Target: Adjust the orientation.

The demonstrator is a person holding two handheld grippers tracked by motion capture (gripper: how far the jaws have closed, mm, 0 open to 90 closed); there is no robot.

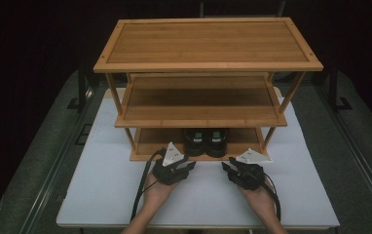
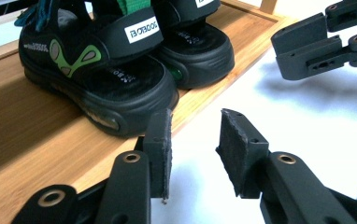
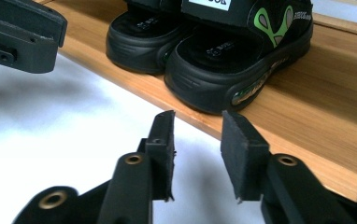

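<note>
Right, your left gripper sits low on the white table, just in front of the wooden rack, jaws parted a moderate way with nothing between them. Your right gripper is beside it, a small gap between the two, jaws likewise apart and empty. Both point in toward the bottom shelf, where a pair of black sandals stands side by side, toes facing you. From the left gripper view, the left sandal, with its green patches, is just beyond your jaws, close to the shelf's front lip, the right sandal touching it. From the right gripper view, that right sandal is the nearer one, its toe close to the shelf edge. Middle shelf and top shelf are bare. Your hands cup both grippers from behind, cables trailing back.
</note>
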